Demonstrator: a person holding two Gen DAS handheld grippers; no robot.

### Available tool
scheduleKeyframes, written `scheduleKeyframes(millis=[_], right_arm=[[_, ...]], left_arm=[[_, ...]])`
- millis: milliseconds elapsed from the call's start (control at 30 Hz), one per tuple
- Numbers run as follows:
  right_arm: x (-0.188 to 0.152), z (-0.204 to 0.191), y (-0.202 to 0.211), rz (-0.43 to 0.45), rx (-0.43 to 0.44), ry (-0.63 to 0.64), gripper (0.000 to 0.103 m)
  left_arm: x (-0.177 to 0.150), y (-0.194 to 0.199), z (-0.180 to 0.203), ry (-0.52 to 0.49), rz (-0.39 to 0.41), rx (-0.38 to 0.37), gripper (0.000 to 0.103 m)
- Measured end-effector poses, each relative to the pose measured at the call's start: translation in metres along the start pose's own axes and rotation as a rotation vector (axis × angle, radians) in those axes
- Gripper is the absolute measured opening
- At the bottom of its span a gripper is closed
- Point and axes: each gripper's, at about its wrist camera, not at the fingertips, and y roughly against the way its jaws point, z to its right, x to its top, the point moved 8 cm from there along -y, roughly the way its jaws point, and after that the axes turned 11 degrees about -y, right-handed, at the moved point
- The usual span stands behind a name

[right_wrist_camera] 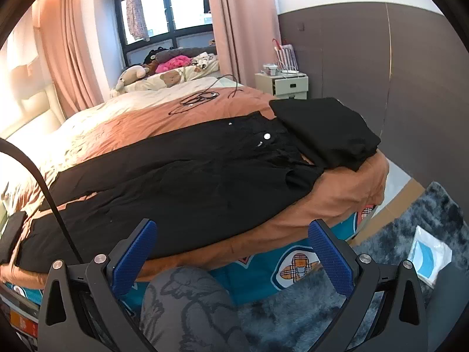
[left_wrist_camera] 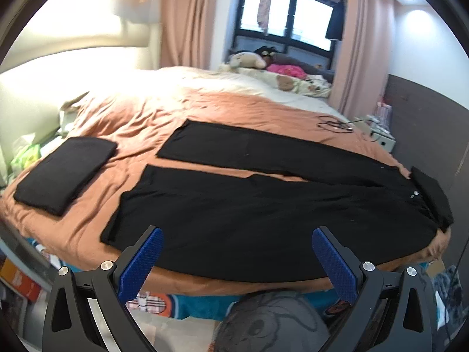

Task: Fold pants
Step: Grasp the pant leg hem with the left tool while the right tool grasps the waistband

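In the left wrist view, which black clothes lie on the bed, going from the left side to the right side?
Folded black garment → black pants spread flat → second folded black pile at the waistband end, on the bed's orange cover.

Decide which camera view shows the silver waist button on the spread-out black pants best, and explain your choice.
The right wrist view. There the round silver waist button on the spread-out black pants sits near the middle, large and bright. In the left wrist view the button is a tiny pale dot near the frame's right edge, hard to make out.
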Motion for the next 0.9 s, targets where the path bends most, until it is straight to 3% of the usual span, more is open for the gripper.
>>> scheduleKeyframes(millis=[267, 367, 567, 733, 900], right_arm=[[0.017, 0.025, -0.021, -0.027, 0.038, -0.080, 0.103], [0.021, 0.032, -0.033, -0.042, 0.052, -0.098, 0.103], [0.026, 0.041, -0.059, -0.079, 0.063, -0.126, 0.103], [0.028, 0.047, -0.082, -0.118, 0.063, -0.146, 0.103], [0.030, 0.050, -0.099, -0.157, 0.117, -0.210, 0.103]], left_arm=[[-0.016, -0.015, -0.030, 0.076, -0.058, 0.037, 0.101], [-0.021, -0.022, -0.040, 0.143, -0.070, 0.020, 0.100], [-0.035, -0.039, -0.060, 0.258, -0.122, 0.008, 0.087], [-0.047, -0.059, -0.073, 0.345, -0.153, -0.021, 0.086], [-0.059, -0.083, -0.087, 0.436, -0.192, -0.046, 0.086]])
